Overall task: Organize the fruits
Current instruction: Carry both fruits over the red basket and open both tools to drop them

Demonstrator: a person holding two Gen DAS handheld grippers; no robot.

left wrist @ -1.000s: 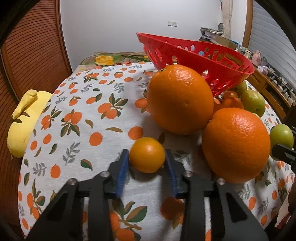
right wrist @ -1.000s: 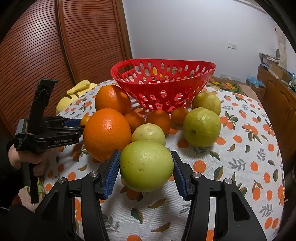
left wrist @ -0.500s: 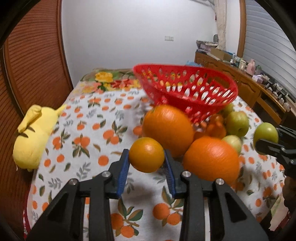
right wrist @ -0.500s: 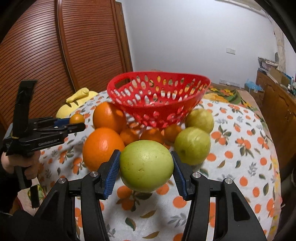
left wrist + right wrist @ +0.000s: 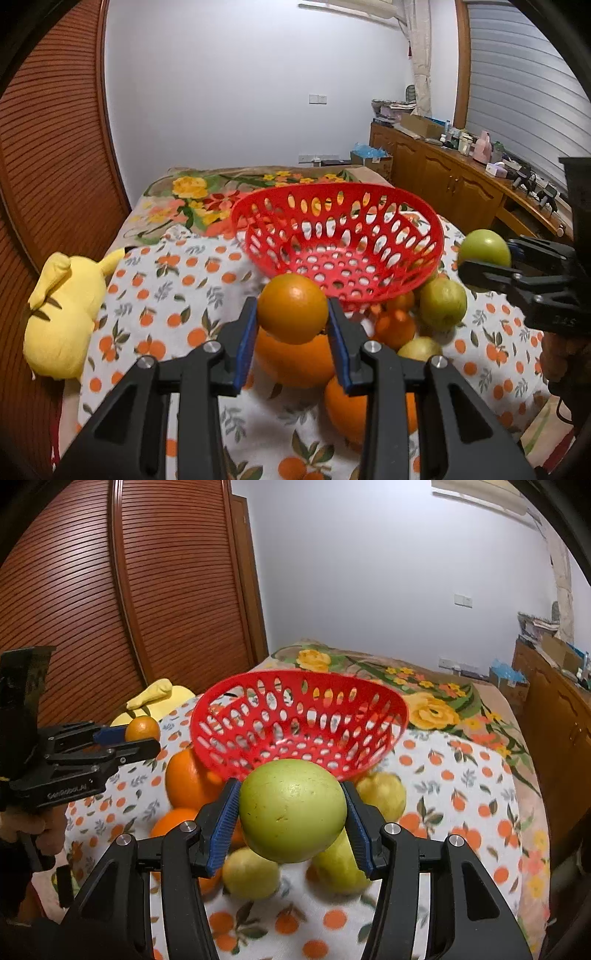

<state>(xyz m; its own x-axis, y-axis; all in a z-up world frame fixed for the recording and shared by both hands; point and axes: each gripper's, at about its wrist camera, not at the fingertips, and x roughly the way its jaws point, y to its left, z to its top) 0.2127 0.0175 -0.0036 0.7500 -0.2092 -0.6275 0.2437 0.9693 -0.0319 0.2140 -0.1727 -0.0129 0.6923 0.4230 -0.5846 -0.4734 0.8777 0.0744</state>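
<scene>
My left gripper [image 5: 291, 319] is shut on a small orange [image 5: 292, 308] and holds it in the air, in front of the red perforated basket [image 5: 338, 242]. My right gripper [image 5: 291, 814] is shut on a green apple [image 5: 292, 814], also in the air, just before the basket's [image 5: 299, 725] near rim. The basket looks empty. Each gripper shows in the other's view: the right one with the apple [image 5: 484, 249], the left one with the orange [image 5: 142, 729]. Below lie two large oranges [image 5: 295, 360], small oranges [image 5: 395, 326] and green apples [image 5: 441, 302].
A yellow plush toy [image 5: 62, 314] lies at the table's left edge. The tablecloth [image 5: 177, 291] has an orange print. A wooden slatted door [image 5: 110, 590] stands on the left and a wooden cabinet [image 5: 443, 177] on the right.
Both grippers have risen well above the table with their fruit and moved toward the basket. The small orange has left the cloth. The basket now shows from above.
</scene>
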